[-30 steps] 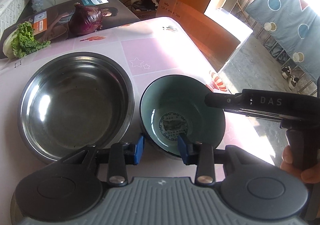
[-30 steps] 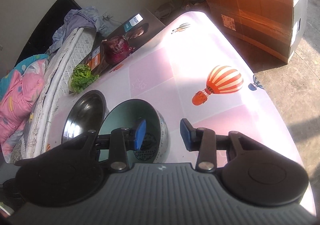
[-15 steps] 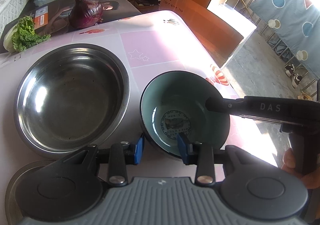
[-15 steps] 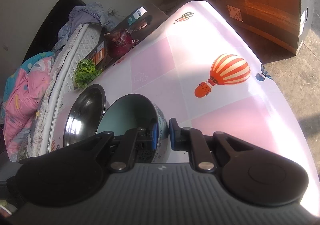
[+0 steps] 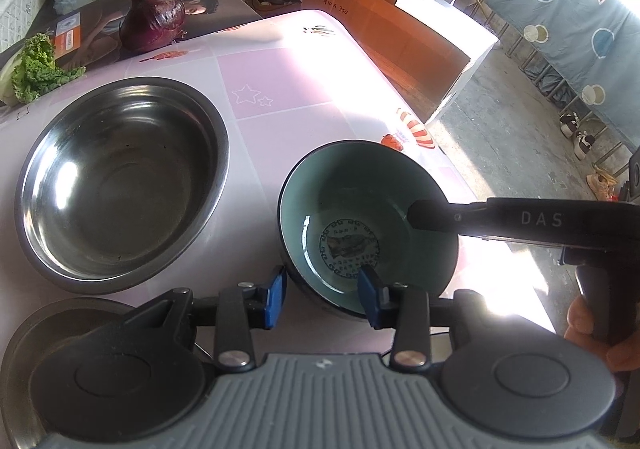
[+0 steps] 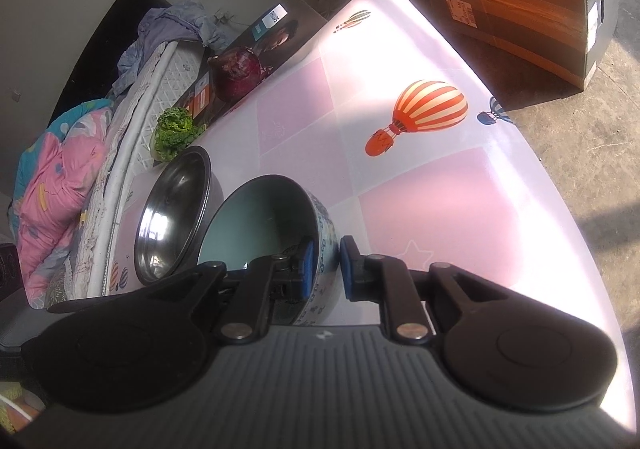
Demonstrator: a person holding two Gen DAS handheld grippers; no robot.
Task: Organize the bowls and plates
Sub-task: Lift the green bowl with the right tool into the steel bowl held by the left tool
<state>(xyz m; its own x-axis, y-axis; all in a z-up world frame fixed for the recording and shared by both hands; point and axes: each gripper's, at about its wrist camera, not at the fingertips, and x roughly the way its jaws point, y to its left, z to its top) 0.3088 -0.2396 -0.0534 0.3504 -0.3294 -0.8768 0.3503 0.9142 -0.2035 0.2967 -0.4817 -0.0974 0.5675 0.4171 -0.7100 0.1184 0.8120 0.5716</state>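
Ceramic bowl (image 6: 276,233), teal inside with a blue pattern outside, is sitting on the bench (image 6: 440,185) just beside the steel bowl (image 5: 120,185), and I am gripping its near wall with the right gripper (image 6: 323,267). A second ago those fingers were straddling the rim with plenty of room; they have just been closing, one pad inside the bowl and one outside, and have eased a touch since the tightest point. I am reading that as a clamp on the rim, though the outer pad looks only barely in contact.

My left gripper (image 5: 322,299) is hovering at the bowl's other side with its fingers apart, one blue pad (image 5: 368,299) dipping over the rim and the other outside it, neither pressing on anything. From that side I am seeing the right tool reaching across the bowl's mouth.

With the grip made, I am judging the bowl ready to be lifted, most likely for nesting into the larger steel bowl next to it. A thin glazed rim could slip if the hold is light.

Farther off, a leafy green (image 5: 34,69) and a red cabbage (image 5: 154,23) are resting at the bench's far end.
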